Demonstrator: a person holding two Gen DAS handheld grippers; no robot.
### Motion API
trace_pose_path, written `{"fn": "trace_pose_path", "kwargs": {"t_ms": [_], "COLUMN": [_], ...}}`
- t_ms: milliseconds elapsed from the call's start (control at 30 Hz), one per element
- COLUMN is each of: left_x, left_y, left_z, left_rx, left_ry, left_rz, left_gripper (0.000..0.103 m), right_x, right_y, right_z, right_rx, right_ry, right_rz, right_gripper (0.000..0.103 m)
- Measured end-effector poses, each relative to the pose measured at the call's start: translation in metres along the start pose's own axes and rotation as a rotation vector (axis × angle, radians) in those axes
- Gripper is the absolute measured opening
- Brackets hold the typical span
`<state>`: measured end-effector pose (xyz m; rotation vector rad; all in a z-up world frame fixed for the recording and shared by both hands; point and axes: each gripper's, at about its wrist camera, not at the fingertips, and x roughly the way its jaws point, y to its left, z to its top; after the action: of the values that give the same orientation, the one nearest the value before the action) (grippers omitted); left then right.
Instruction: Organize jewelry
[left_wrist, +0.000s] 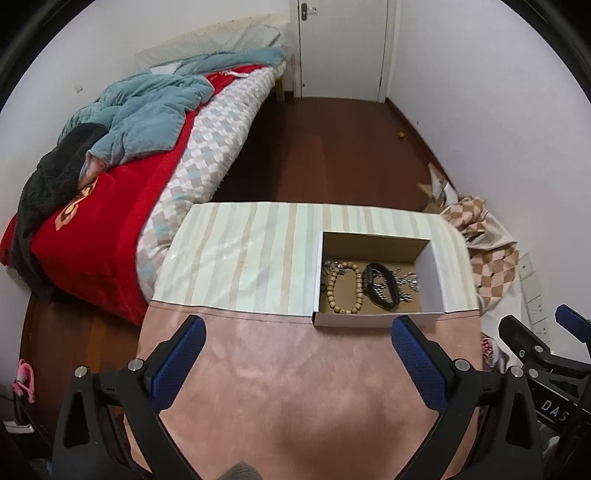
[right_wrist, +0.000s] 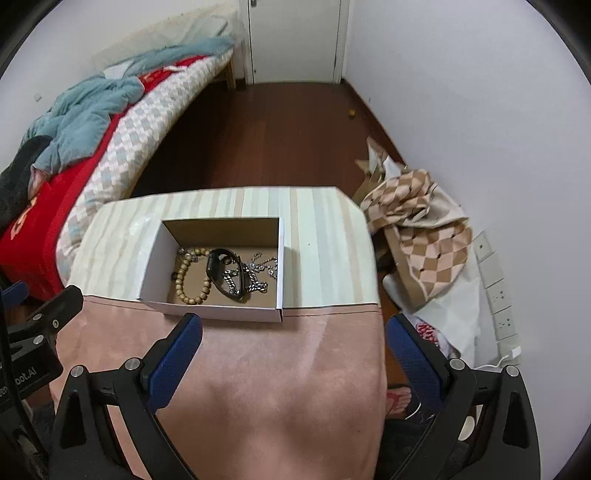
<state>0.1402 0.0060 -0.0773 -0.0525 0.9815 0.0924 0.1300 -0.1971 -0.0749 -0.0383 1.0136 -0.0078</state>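
Jewelry all inside cardboard box near table's far right corner; left gripper and right gripper spread wide, empty; hold clear above table.

The pink cloth is covering the near half of the table and is lying bare, leaving open room from the near edge up to the box. The striped far-left part is lying bare too. The box is sitting toward the far-right corner, its walls standing as the only barrier; its open top is giving free entry from above. Inside, a bead bracelet, a black band and chains are crowding the floor, its far strip staying bare
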Motion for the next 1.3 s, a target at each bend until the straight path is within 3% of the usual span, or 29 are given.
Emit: {"fn": "trace_pose_path", "kwargs": {"t_ms": [467, 833, 1300], "left_x": [-0.108, -0.158, -0.159], "left_y": [-0.001, 0.002, -0.002], "left_z": [-0.026, -0.034, -0.033], "left_rx": [0.025, 0.009, -0.001], "left_ry": [-0.131, -0.179, -0.136], "left_rz": [-0.031, -0.052, -0.064], "left_gripper": [0.103, 0.103, 0.103], "right_x": [-0.139, -0.215, -0.221], "right_y": [-0.012, -0.017, -0.017], "right_z": [-0.033, -0.049, -0.05], "right_rx": [0.007, 0.008, 0.01], "right_ry": [-0.191, -0.293, -0.265], "right_rz": [0.003, -0.007, 0.01], "right_gripper": [0.101, 0.102, 0.103]}}
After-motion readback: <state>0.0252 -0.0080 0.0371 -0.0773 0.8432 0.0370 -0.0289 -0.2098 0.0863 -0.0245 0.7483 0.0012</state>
